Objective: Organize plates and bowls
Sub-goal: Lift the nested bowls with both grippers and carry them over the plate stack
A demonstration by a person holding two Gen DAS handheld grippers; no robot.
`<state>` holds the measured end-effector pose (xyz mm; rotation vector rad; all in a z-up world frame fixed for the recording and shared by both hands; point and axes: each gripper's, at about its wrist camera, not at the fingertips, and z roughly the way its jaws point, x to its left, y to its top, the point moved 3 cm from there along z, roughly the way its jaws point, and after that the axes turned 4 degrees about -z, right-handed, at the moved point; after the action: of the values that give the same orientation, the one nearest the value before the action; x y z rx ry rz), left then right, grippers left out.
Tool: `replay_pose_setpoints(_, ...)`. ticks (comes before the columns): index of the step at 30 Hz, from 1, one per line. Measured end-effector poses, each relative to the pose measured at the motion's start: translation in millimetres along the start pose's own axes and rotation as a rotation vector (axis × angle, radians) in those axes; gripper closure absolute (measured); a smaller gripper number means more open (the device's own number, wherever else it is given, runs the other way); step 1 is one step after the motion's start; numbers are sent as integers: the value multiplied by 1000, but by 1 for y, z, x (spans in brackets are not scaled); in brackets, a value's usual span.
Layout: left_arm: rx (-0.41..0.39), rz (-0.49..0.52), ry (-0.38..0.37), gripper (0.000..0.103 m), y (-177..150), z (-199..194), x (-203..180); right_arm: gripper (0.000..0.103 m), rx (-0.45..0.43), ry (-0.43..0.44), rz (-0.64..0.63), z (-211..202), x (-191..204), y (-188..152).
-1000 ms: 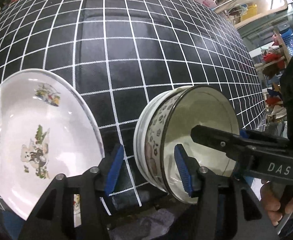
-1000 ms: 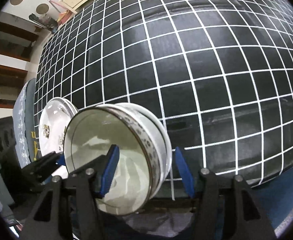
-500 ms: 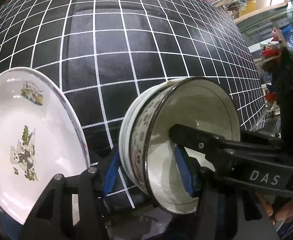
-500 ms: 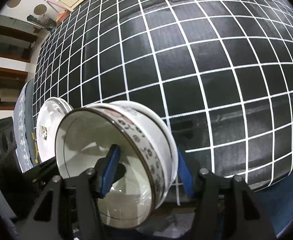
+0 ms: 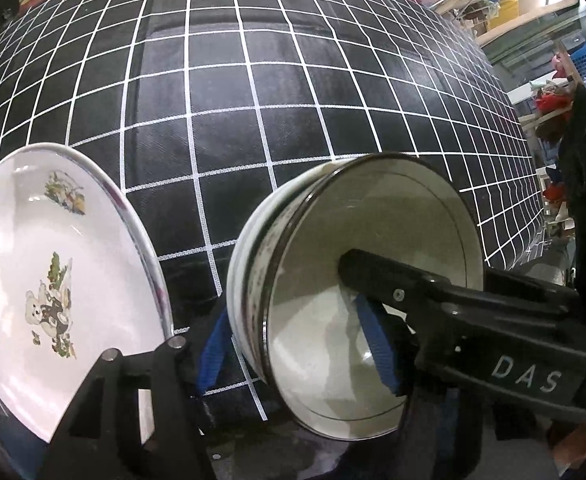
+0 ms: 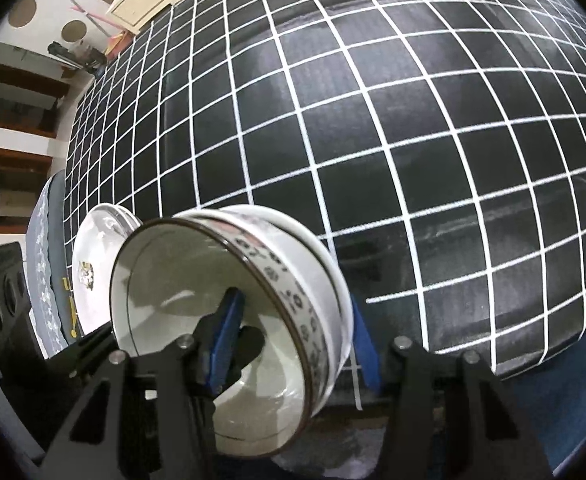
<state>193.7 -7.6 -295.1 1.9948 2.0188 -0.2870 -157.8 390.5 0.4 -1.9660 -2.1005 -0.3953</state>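
Note:
Two nested bowls (image 5: 357,300) with a patterned band and dark rim are held on their side above the table's near edge. My right gripper (image 6: 289,340) is shut on the bowls' wall (image 6: 293,304), one pad inside, one outside. My left gripper (image 5: 293,340) also straddles the same wall, its pads close on it. A white plate (image 5: 53,264) with bear pictures stands tilted at the left; it also shows in the right wrist view (image 6: 97,264).
A black tablecloth with a white grid (image 5: 253,120) covers the table. Shelves with clutter (image 5: 553,80) lie beyond the right edge. A grey patterned cloth (image 6: 47,260) and dark furniture sit at the left in the right wrist view.
The bowls have moved left, deeper between my left gripper's pads. The right gripper's inner pad sits further inside the bowl. The plate stays tilted at the left.

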Motion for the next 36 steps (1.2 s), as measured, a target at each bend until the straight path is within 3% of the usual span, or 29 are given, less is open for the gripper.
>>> replay_pose_setpoints(9, -5, -16, -7, 43, 3, -9, -12, 46, 7, -24, 25, -14, 1, 0)
replay_pose_setpoints(15, -16, -44, 3, 43, 10, -35, -7, 46, 13, -23, 11, -29, 26, 4)
replay_pose_setpoints(26, -93, -173, 41, 43, 23, -97, 65, 46, 28, 12, -127, -20, 120, 26)
replay_pose_setpoints(36, -67, -252, 61, 43, 18, -91, 116, 46, 108, 18, -149, 25, 155, 35)
